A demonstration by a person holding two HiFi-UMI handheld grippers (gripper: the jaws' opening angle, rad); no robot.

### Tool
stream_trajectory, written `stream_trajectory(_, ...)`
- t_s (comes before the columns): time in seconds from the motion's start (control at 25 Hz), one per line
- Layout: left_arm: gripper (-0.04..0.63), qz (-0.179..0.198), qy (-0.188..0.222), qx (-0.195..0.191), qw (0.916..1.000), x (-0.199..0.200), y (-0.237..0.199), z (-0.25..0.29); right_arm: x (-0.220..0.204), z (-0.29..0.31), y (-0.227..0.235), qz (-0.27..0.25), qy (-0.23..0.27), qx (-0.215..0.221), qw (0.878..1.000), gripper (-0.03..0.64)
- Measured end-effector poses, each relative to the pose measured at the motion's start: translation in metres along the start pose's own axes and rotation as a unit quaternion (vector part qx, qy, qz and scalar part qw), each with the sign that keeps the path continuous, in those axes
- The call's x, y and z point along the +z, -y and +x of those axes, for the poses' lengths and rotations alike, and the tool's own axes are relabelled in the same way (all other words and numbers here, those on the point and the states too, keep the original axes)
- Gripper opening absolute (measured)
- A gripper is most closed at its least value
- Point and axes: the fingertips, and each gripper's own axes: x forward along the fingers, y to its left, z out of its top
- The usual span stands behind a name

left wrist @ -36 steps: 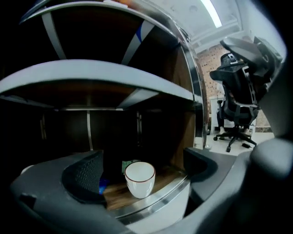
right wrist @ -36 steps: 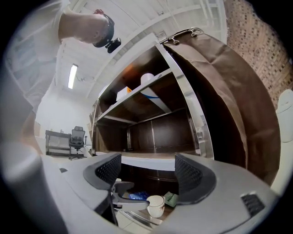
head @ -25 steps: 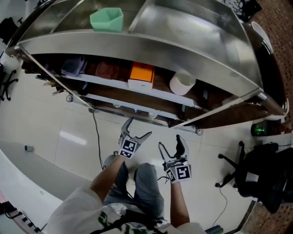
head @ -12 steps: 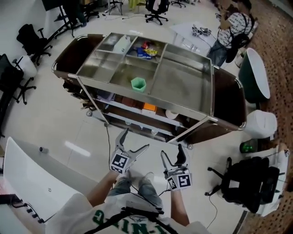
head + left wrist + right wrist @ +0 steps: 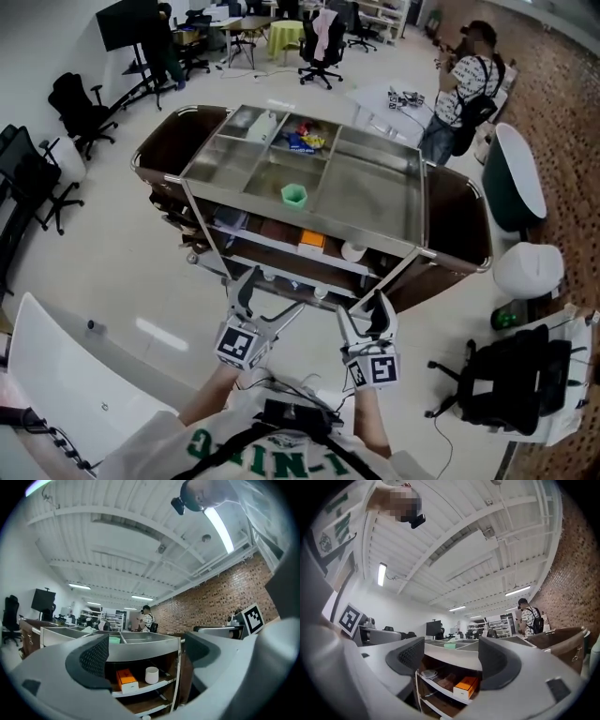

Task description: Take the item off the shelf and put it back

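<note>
A steel shelf cart (image 5: 375, 192) stands ahead of me. An orange box (image 5: 312, 241) and a white cup (image 5: 353, 251) sit on its middle shelf, and a green cup (image 5: 294, 195) stands in the top tray. My left gripper (image 5: 275, 292) hangs in front of the cart, apart from it; its jaws have just been closing a little, with nothing between them. My right gripper (image 5: 363, 314) is beside it, open and empty. The left gripper view looks level at the orange box (image 5: 125, 679) and white cup (image 5: 151, 674). The orange box (image 5: 468, 686) also shows in the right gripper view.
A person (image 5: 464, 84) stands behind the cart. Office chairs (image 5: 80, 108) are at the far left and a black chair (image 5: 506, 375) at the near right. Two white bins (image 5: 530, 272) stand right of the cart, and a white tabletop (image 5: 66, 375) is at my near left.
Both grippers have risen and my head view has pulled up and back, so the whole cart now shows from farther off. The left jaws have narrowed slightly.
</note>
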Motion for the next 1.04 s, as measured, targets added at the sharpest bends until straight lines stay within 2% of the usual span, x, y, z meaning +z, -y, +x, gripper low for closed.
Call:
stream_trajectory(0.12, 0.488, -0.005, 0.002, 0.005, 1.0, 0.01, 0.002, -0.003, 0.006, 0.0, -0.005, -0.005, 0.006, -0.007, 1.0, 0.364)
stream_trajectory(0.28, 0.488, 0.012, 0.003, -0.007, 0.9999, 0.006, 0.001, -0.006, 0.014, -0.002, -0.012, -0.013, 0.014, -0.007, 1.0, 0.364)
stream_trajectory(0.44, 0.488, -0.012, 0.006, 0.0, 0.9999, 0.013, -0.001, -0.008, 0.017, -0.002, -0.017, -0.018, 0.016, -0.006, 1.0, 0.364)
stream_trajectory(0.72, 0.485, 0.015, 0.008, 0.001, 0.9999, 0.008, -0.005, -0.015, 0.029, 0.001, -0.026, -0.014, 0.038, 0.007, 0.999, 0.364)
stream_trajectory(1.04, 0.472, -0.032, 0.026, 0.019, 0.999, 0.024, -0.006, -0.016, 0.031, 0.004, -0.033, -0.028, 0.035, 0.025, 0.999, 0.364)
